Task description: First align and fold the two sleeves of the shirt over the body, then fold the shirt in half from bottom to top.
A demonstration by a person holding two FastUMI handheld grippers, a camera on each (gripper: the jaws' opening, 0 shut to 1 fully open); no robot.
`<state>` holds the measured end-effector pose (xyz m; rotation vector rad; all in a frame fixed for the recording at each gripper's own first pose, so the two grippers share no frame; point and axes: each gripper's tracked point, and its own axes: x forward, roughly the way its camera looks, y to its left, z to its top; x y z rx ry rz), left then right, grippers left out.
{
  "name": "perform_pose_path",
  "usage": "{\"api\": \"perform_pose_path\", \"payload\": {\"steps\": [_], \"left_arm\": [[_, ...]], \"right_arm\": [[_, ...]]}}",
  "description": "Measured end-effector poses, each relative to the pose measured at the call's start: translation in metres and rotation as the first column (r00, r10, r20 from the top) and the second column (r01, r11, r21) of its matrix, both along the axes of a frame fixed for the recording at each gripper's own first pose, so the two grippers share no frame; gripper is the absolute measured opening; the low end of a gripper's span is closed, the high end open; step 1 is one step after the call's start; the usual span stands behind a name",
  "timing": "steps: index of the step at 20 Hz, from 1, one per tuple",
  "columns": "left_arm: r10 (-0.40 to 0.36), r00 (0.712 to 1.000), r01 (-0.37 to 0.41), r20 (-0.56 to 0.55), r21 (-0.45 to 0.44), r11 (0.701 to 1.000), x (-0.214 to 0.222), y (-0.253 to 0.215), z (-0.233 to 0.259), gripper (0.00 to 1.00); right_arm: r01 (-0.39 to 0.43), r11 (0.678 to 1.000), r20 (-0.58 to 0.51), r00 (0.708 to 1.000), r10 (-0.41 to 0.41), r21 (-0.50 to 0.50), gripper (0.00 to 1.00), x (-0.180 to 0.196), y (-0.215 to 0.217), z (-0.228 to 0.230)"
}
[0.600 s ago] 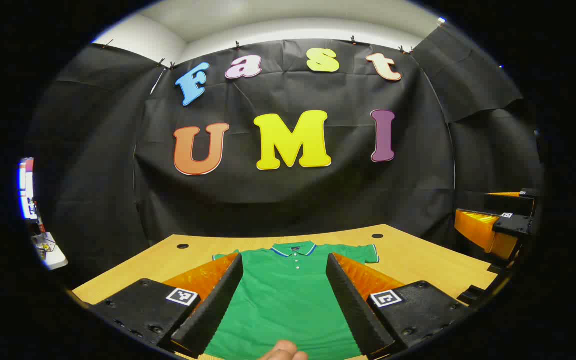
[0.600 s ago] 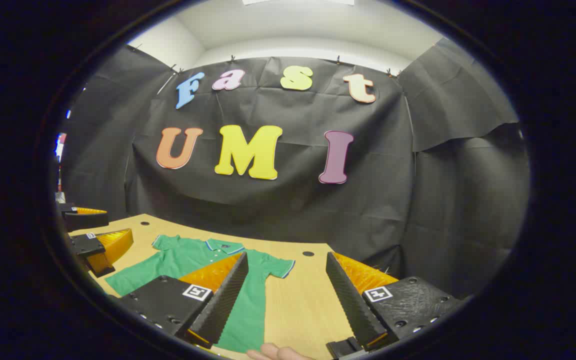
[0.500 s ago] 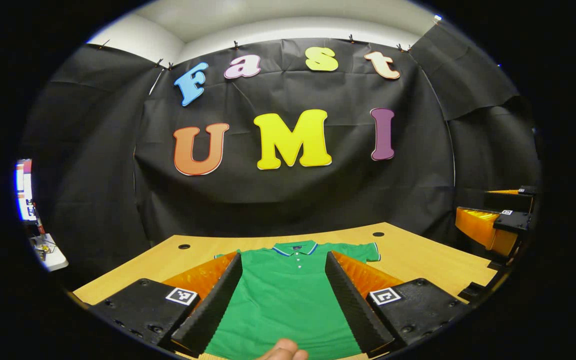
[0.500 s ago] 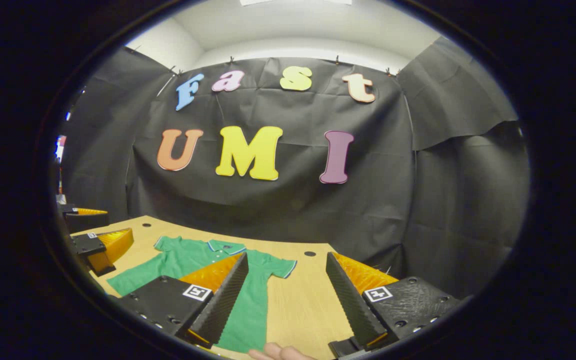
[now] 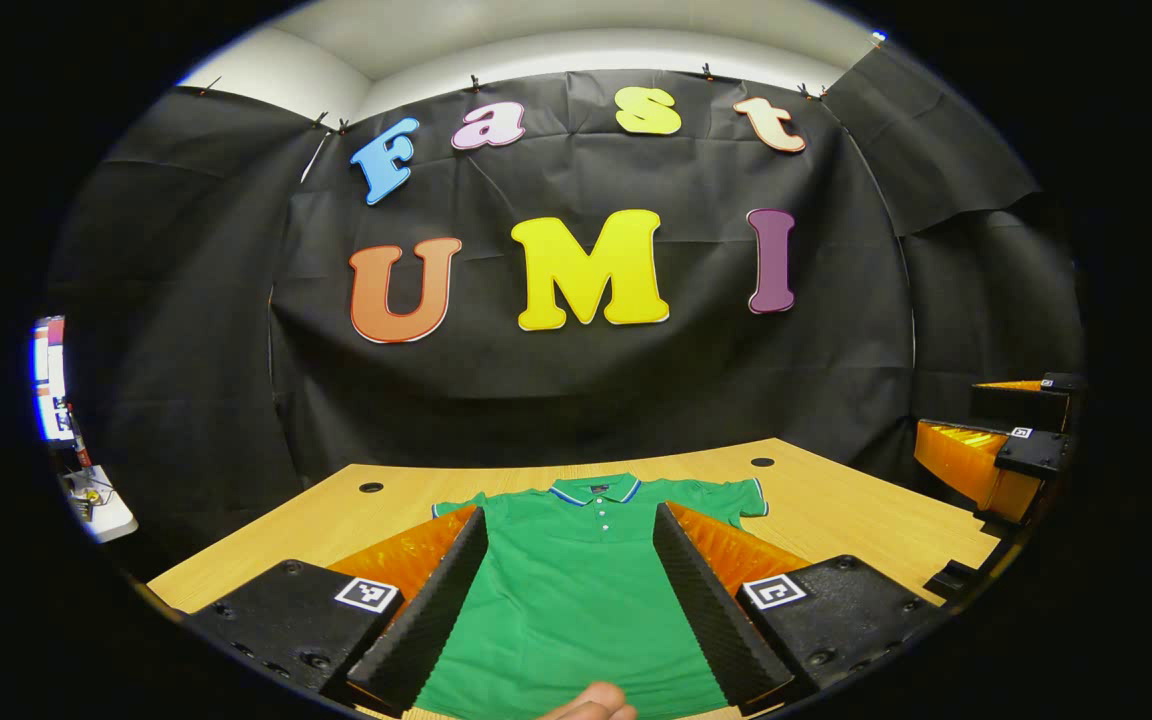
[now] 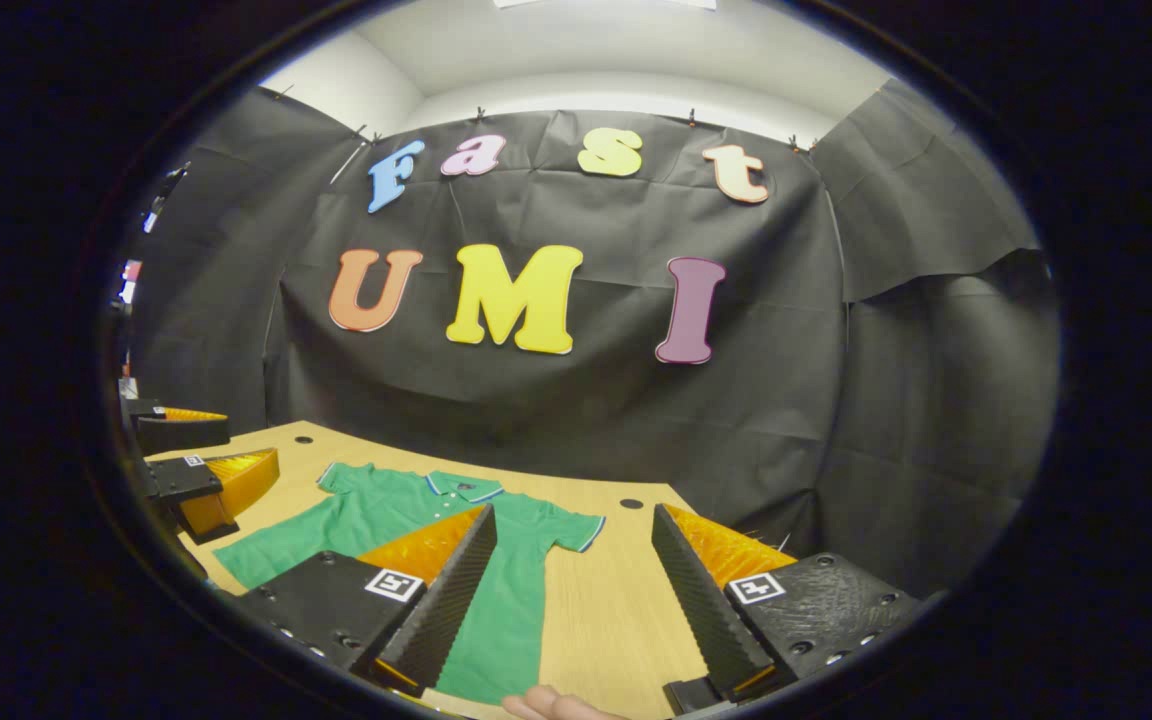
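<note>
In the left gripper view, a light wooden table [image 5: 841,515] runs across the lower part of the scene, with a small dark round hole [image 5: 370,488] near its far left corner and another [image 5: 762,463] near its far right. A green polo shirt [image 5: 576,600] lies flat on the table, front up, collar towards the booth wall; the collar and the sleeve cuffs carry a blue and white edging, and a short placket with pale buttons runs down from the collar. Both short sleeves are spread out to the sides, neither folded over the body. The left gripper [image 5: 570,590] hangs above the shirt's body with its two fingers spread wide, nothing between them but the green cloth below; whether they touch the cloth cannot be told. A fingertip of the holding hand [image 5: 591,703] shows at the bottom edge. At the far right the right gripper [image 5: 996,445] shows beyond the table's edge

In the right gripper view, the left gripper [image 6: 191,460] sits at the far left, above the table's left side [image 6: 616,620]. The polo shirt [image 6: 386,520] lies left of centre, its right sleeve [image 6: 566,527] spread flat on the wood. The right gripper [image 6: 571,600] has its fingers wide apart and holds nothing: one finger lies over the shirt's right edge, the other over bare table. Part of a hand [image 6: 546,705] shows at the bottom
</note>
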<state>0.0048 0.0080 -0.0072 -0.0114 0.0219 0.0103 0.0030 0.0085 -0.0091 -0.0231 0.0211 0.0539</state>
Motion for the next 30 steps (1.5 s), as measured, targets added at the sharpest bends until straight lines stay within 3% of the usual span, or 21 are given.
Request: {"api": "perform_pose_path", "payload": {"steps": [3,6,9,14,17,20,22,24,27,29,30], "left_arm": [[0.016,1.0,-0.017,-0.002,-0.028,0.999,0.003,0.003,-0.002,1.0],[0.011,1.0,-0.012,-0.011,-0.046,0.999,0.005,0.002,-0.006,1.0],[0.027,1.0,-0.027,-0.004,-0.032,0.999,0.01,0.007,-0.006,1.0],[0.049,0.999,-0.05,-0.025,-0.058,0.997,0.019,0.016,-0.017,1.0],[0.068,0.997,-0.07,-0.04,-0.061,0.996,0.026,0.026,-0.024,1.0],[0.088,0.995,-0.09,-0.044,-0.046,0.995,0.031,0.034,-0.03,1.0],[0.092,0.994,-0.094,-0.051,-0.044,0.995,0.035,0.037,-0.034,1.0],[0.094,0.992,-0.097,-0.079,-0.042,0.994,0.04,0.039,-0.045,1.0],[0.114,0.987,-0.118,-0.114,-0.024,0.993,0.045,0.045,-0.056,1.0],[0.12,0.985,-0.123,-0.124,-0.017,0.992,0.048,0.047,-0.061,1.0],[0.125,0.984,-0.128,-0.128,-0.016,0.992,0.049,0.049,-0.062,1.0]], "right_arm": [[-0.015,1.0,-0.012,1.0,0.015,0.017,0.96,0.013,0.004,0.0],[-0.001,0.998,-0.015,1.0,0.001,0.057,0.94,0.052,0.0,0.007],[0.009,0.995,-0.074,0.997,-0.002,0.096,0.96,0.116,-0.001,0.0],[0.025,1.0,-0.204,0.979,-0.027,-0.011,0.95,0.241,-0.006,-0.045],[0.05,0.998,-0.326,0.944,-0.06,-0.039,0.96,0.304,-0.013,-0.101],[0.085,0.996,-0.469,0.879,-0.083,-0.017,0.94,0.346,-0.025,-0.165],[0.101,0.995,-0.525,0.847,-0.09,-0.007,0.92,0.365,-0.03,-0.194],[0.086,0.996,-0.547,0.834,-0.076,-0.007,0.96,0.381,-0.026,-0.208],[0.103,0.995,-0.59,0.802,-0.091,-0.013,0.92,0.393,-0.023,-0.224],[0.084,0.996,-0.598,0.8,-0.055,0.02,0.84,0.401,-0.014,-0.229],[0.076,0.996,-0.606,0.794,-0.035,0.042,0.71,0.399,-0.01,-0.229]]}}
